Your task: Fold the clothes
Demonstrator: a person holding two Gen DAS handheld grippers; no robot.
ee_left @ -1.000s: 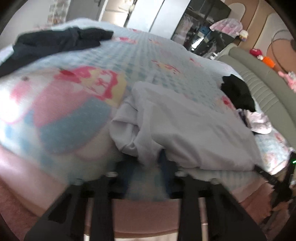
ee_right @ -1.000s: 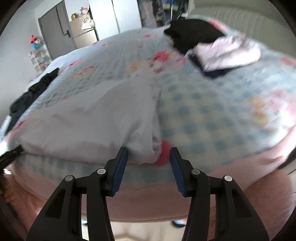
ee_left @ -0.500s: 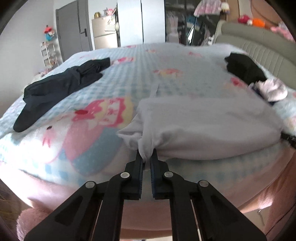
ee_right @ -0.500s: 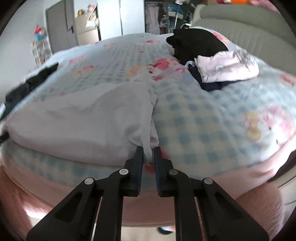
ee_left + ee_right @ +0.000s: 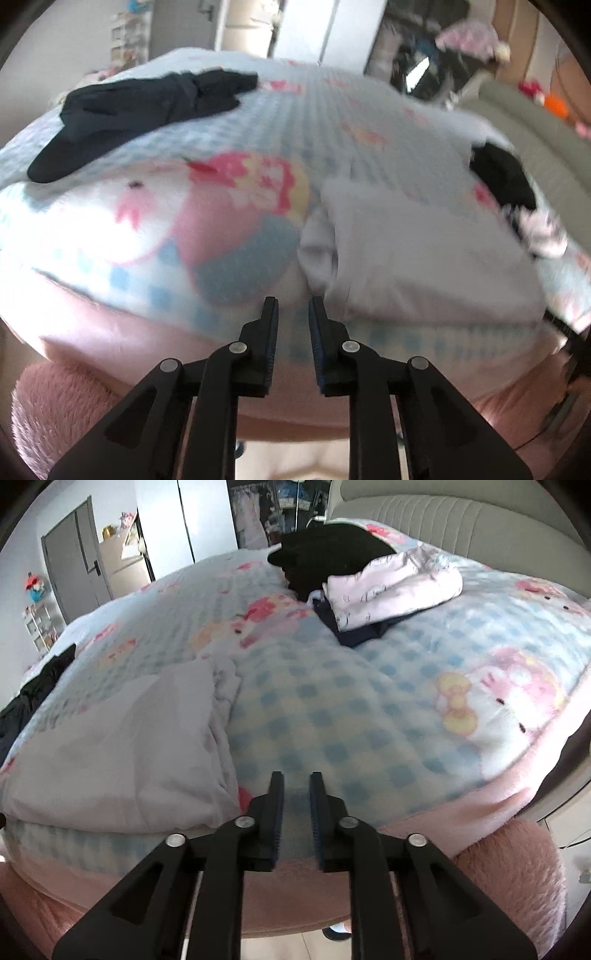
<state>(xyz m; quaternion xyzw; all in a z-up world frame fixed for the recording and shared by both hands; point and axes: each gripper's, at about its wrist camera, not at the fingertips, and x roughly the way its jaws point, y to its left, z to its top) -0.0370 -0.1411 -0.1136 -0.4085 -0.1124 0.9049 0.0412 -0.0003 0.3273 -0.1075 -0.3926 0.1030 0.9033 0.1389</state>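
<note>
I see a soft, fleecy checked blanket (image 5: 369,716) with cartoon prints. The white garment (image 5: 417,254) lies folded into a smooth, rounded slab, just ahead-right of my left gripper (image 5: 292,314) and ahead-left of my right gripper (image 5: 296,786). Both grippers, pinching its corners half a second ago, now gape slightly, empty.

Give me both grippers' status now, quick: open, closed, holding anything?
Left gripper: open, holding nothing, just short of the white garment.
Right gripper: open, empty, beside the white garment.
</note>
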